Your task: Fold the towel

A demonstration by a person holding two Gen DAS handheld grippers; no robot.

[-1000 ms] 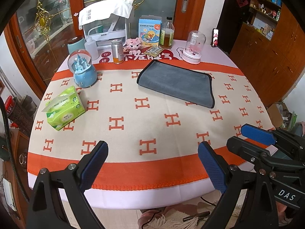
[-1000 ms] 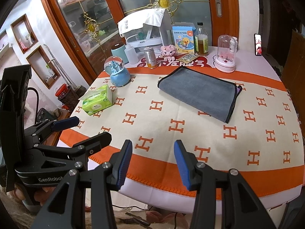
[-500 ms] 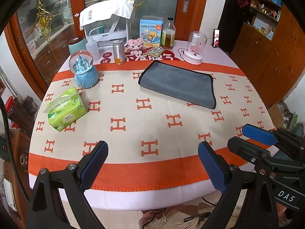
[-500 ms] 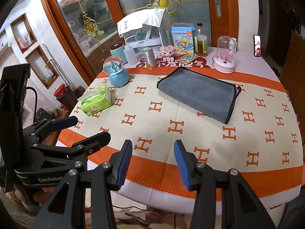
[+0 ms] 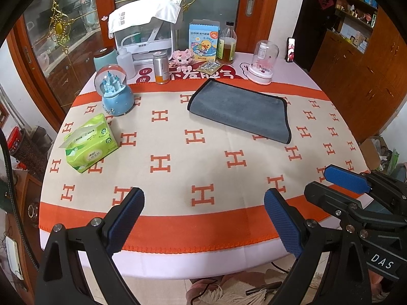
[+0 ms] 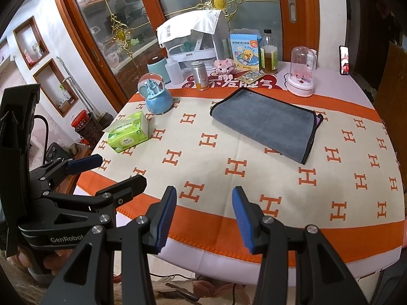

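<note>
Hovering over the near edge of the round table (image 5: 162,261), the left gripper (image 5: 203,218) has its blue-padded fingers spread wide apart with nothing between them. Beside it, the right gripper (image 6: 204,216) hangs at the same edge, its jaws likewise parted and empty; each tool shows in the other's view, just off to the side. Under both lies the beige tablecloth (image 5: 178,178) with orange H marks and an orange border. Farther in on the left sits a green tissue pack (image 5: 89,143), and behind it a blue snow globe (image 5: 114,91). The grey towel (image 5: 239,110), black-edged, lies flat right of centre on the far half of the cloth, well apart from both grippers. Beyond it along the far rim stand a metal can (image 5: 161,67), a duck-printed box (image 5: 203,42), an amber bottle (image 5: 227,44) and a pink-based glass dome (image 5: 263,62).
</note>
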